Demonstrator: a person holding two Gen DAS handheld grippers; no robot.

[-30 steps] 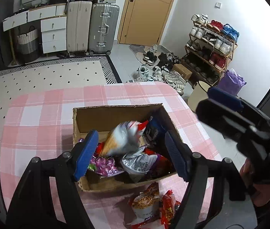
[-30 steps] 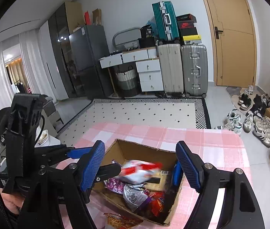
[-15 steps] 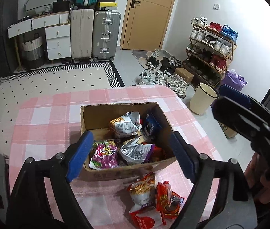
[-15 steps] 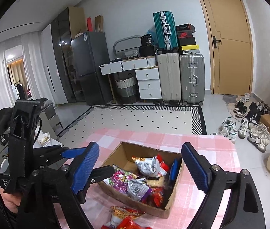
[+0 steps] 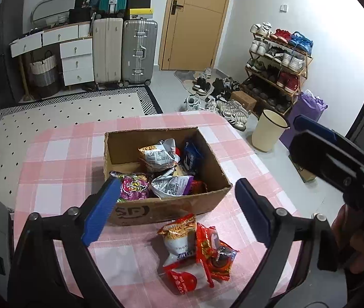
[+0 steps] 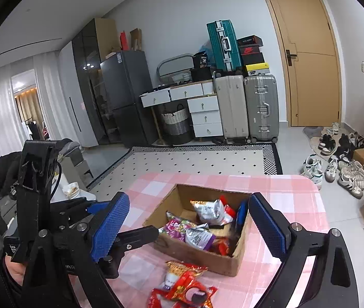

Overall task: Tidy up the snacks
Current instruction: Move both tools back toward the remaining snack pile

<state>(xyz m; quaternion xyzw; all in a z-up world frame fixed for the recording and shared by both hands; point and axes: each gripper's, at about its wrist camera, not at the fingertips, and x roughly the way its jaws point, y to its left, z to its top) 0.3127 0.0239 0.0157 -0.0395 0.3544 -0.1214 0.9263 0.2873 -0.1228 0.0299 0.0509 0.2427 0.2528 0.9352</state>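
Indoors, pink checked tablecloth (image 5: 61, 159) under snack-filled cardboard box (image 5: 166, 205), both grippers' jaws opening, empty.

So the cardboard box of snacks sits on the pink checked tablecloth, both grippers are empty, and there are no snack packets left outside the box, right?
Not quite. Several snack packets lie on the pink checked tablecloth in front of the cardboard box, as the left wrist view shows. The rest holds: the box sits on the cloth, and both grippers are empty, jaws opening.
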